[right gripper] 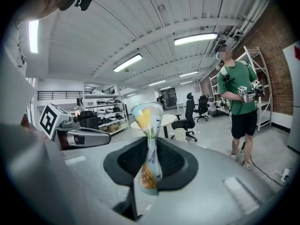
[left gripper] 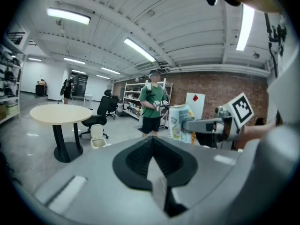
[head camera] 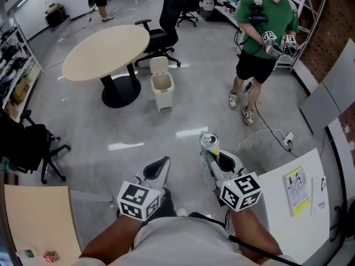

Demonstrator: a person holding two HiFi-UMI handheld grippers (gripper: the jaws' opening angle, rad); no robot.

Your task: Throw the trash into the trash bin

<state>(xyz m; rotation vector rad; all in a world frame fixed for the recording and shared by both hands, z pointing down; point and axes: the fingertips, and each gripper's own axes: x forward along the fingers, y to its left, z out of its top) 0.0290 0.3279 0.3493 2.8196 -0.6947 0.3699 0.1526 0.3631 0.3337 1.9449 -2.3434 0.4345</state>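
Can (head camera: 209,141), yellow-printed thin aluminium, light, dents easily: right gripper (head camera: 211,155) pinches its waist; left gripper (head camera: 160,165) closed, empty; cream bin (head camera: 162,85) at eleven o'clock.

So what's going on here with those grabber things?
A person holds a grabber in each hand. The right gripper pinches a squashed drink can in its jaws. The left gripper is shut and holds nothing. The trash bin, lid up, stands across the floor beside the round table, so the can isn't thrown away yet.
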